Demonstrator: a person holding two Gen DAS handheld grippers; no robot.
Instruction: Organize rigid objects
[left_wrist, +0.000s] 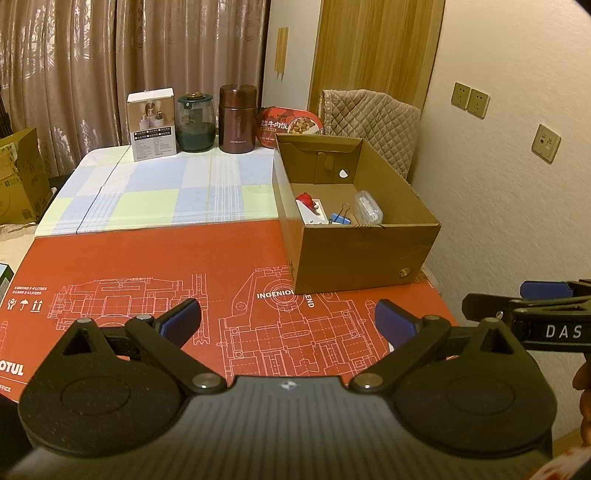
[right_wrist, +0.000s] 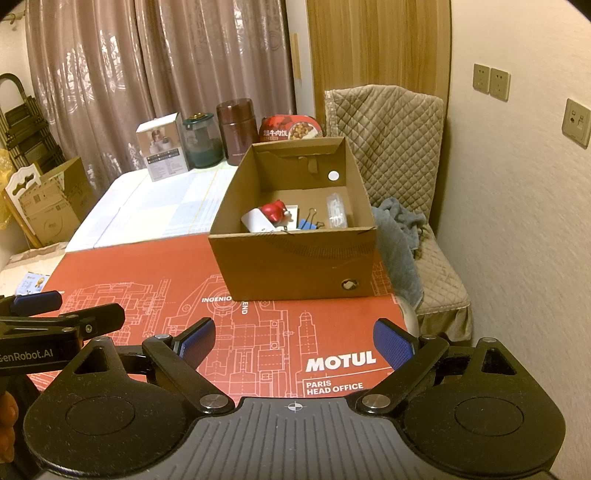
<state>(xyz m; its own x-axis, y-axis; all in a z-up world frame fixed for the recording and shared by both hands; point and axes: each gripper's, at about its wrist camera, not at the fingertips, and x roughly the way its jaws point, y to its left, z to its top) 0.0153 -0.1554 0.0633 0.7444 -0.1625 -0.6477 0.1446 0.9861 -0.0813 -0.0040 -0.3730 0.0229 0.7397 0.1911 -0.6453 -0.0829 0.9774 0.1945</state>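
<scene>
An open brown cardboard box (left_wrist: 369, 254) (right_wrist: 295, 266) stands on a red printed cardboard sheet (left_wrist: 184, 266) (right_wrist: 166, 269). Inside lie a red and white toy (left_wrist: 307, 202) (right_wrist: 274, 211), a blue binder clip (left_wrist: 340, 218) (right_wrist: 308, 223) and a clear plastic case (left_wrist: 367, 206) (right_wrist: 336, 210). My left gripper (left_wrist: 288, 319) hovers open over the red sheet, short of the box, nothing between its blue pads. My right gripper (right_wrist: 293, 341) is likewise open and empty, closer to the box's front wall. Each gripper shows at the other view's edge.
At the table's far edge stand a white carton (left_wrist: 152, 124), a dark green glass jar (left_wrist: 195, 123), a brown flask (left_wrist: 237, 119) and a red food bowl (left_wrist: 291, 123). A quilt-covered chair (right_wrist: 399, 147) with a grey cloth (right_wrist: 397, 236) sits right of the table. Cardboard boxes (right_wrist: 51, 206) lean left.
</scene>
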